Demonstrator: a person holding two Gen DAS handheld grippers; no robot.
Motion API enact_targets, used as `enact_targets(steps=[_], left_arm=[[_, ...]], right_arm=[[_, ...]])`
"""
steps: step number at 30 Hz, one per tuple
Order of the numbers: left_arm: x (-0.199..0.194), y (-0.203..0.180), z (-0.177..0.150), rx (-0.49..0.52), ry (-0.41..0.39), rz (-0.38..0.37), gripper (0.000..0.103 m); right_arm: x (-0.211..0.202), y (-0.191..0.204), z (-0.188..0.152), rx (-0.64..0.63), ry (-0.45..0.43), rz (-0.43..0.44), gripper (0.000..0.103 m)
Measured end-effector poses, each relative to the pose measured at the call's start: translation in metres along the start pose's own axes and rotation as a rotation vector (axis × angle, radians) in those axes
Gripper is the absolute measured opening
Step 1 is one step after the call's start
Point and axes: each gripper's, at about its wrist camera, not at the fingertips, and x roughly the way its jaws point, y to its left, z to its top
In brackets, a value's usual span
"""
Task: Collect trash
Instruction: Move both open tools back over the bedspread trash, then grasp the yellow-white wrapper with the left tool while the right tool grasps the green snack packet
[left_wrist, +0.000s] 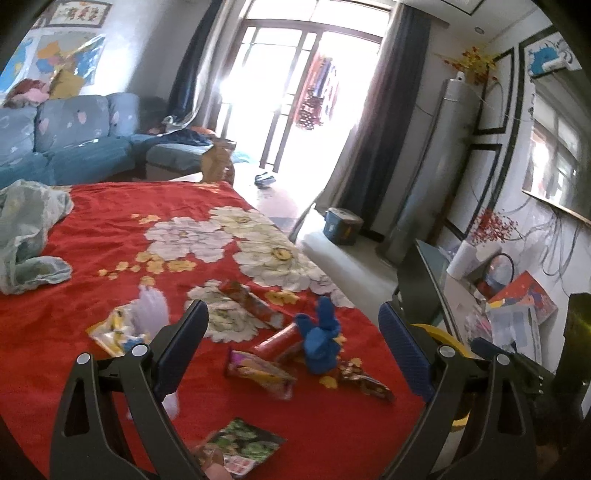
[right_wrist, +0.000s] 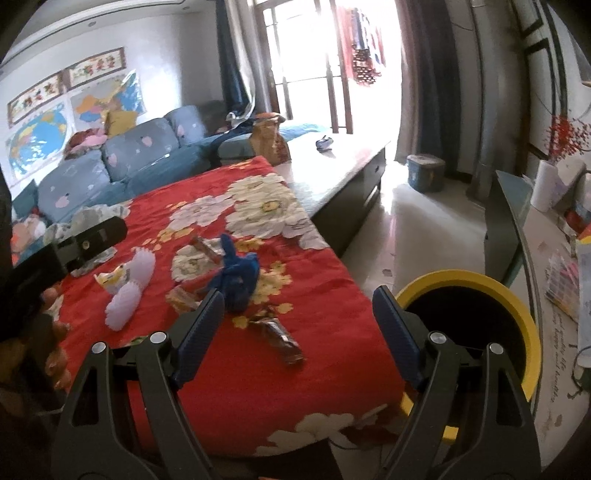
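Observation:
Several snack wrappers lie on a red flowered cloth (left_wrist: 122, 229): a purple wrapper (left_wrist: 258, 373), a red tube wrapper (left_wrist: 275, 341), a brown wrapper (left_wrist: 364, 376), a green packet (left_wrist: 243, 443) and a yellow wrapper (left_wrist: 110, 330). A blue toy (left_wrist: 319, 341) stands among them. My left gripper (left_wrist: 295, 350) is open and empty above the wrappers. My right gripper (right_wrist: 295, 332) is open and empty over the cloth's near edge, with the brown wrapper (right_wrist: 282, 338) between its fingers. A yellow-rimmed black bin (right_wrist: 476, 314) stands at the right of the cloth.
White spiky objects (right_wrist: 131, 291) and a crumpled pale cloth (left_wrist: 26, 232) lie on the left. A blue sofa (left_wrist: 66, 140) stands behind. A cluttered side table (right_wrist: 554, 240) is at the right, a blue box (right_wrist: 424, 171) on the floor.

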Motion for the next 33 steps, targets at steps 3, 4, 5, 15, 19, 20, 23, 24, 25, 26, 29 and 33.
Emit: enact_targets(steps=[3,4,5,15,19,20,23,24,25,26,29,33], left_arm=[[-0.004,0.011,0.003,-0.02,-0.007,0.019,0.091],[-0.005,0.016,0.005,-0.029,-0.011,0.029,0.091],[-0.006,0.019,0.005,-0.034,-0.013,0.034,0.091],[-0.014,0.062,0.014,-0.108,-0.023,0.094,0.091],[-0.012,0.079,0.016,-0.125,-0.003,0.139,0.091],[-0.012,0.084,0.016,-0.129,0.005,0.154,0.091],[-0.01,0.099,0.014,-0.148,0.025,0.185,0.091],[-0.009,0.106,0.013,-0.161,0.036,0.194,0.091],[-0.008,0.111,0.012,-0.17,0.044,0.202,0.091],[-0.006,0.116,0.011,-0.181,0.056,0.208,0.091],[0.001,0.129,0.006,-0.207,0.097,0.213,0.09],[0.011,0.142,-0.004,-0.25,0.151,0.202,0.089]], right_arm=[[0.004,0.011,0.001,-0.021,0.006,0.02,0.074],[0.005,0.014,0.001,-0.026,0.007,0.024,0.074],[0.006,0.018,0.002,-0.033,0.008,0.03,0.074],[0.014,0.053,0.002,-0.087,0.026,0.097,0.074],[0.021,0.069,0.0,-0.105,0.046,0.127,0.074],[0.022,0.071,-0.001,-0.109,0.05,0.132,0.074],[0.029,0.083,-0.006,-0.124,0.071,0.149,0.074],[0.032,0.086,-0.007,-0.125,0.082,0.157,0.074],[0.034,0.088,-0.009,-0.126,0.091,0.162,0.074],[0.038,0.091,-0.012,-0.128,0.104,0.168,0.074],[0.047,0.098,-0.017,-0.13,0.137,0.18,0.074],[0.06,0.107,-0.026,-0.122,0.193,0.205,0.073]])
